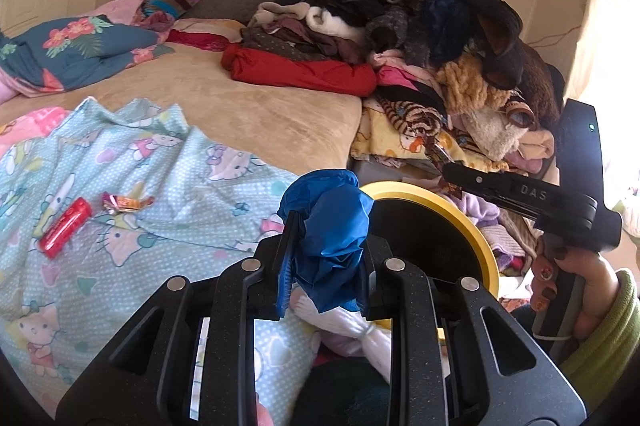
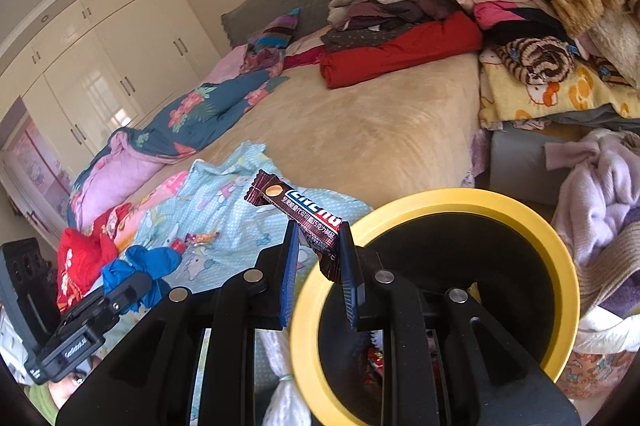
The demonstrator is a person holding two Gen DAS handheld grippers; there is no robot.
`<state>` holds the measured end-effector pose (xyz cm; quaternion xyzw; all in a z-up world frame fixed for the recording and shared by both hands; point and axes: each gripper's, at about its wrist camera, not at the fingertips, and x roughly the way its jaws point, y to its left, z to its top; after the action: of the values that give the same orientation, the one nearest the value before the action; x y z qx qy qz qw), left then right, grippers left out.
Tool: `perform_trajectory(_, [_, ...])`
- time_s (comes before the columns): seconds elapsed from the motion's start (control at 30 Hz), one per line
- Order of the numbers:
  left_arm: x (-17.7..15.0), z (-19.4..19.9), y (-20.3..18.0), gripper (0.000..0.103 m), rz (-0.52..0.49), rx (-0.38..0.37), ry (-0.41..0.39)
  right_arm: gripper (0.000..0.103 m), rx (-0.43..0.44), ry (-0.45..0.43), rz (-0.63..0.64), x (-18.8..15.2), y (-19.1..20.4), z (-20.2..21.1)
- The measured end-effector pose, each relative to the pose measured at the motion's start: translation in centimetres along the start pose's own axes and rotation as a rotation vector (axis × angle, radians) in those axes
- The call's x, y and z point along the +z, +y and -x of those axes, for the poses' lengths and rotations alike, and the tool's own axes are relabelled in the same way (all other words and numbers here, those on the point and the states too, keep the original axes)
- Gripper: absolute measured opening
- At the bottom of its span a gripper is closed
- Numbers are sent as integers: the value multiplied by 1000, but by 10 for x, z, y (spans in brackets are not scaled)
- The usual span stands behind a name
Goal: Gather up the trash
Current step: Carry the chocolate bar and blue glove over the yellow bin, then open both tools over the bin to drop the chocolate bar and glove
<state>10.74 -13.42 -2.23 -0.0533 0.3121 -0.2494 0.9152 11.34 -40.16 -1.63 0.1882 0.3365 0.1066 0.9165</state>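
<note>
left gripper [image 1: 326, 246]: jaws clamped on crumpled blue wrapper [image 1: 326, 226], held just left of bin | right gripper [image 2: 318, 258]: jaws pinching brown snack bar wrapper [image 2: 298, 211] at its near-right end, long axis running far-left, over yellow rim of bin [image 2: 440, 195] | bed: red tube [image 1: 66, 228] and candy wrapper [image 1: 126, 202] on the patterned sheet [image 1: 180, 185], far-left

Crumpled blue bag [image 1: 326, 246] in left claw [image 1: 325, 266], beside yellow-rimmed bin [image 1: 476, 238].

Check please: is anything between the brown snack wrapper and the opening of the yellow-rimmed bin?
Nothing visible. The brown snack wrapper, held in the right hand-held gripper, hangs at the rim of the yellow-rimmed black bin, whose opening is uncovered.
</note>
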Motion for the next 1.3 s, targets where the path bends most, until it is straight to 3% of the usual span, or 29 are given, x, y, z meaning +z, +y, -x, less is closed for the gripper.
perform_trajectory(0.37, [-8,-23,-37,18,-68,-58,34,19,-81,-19,-89,1,-41,8])
perform_trajectory(1.3, [-26,-112,-87,18,-156,-129,203,24,-128,42,-291,-11,-102,-3])
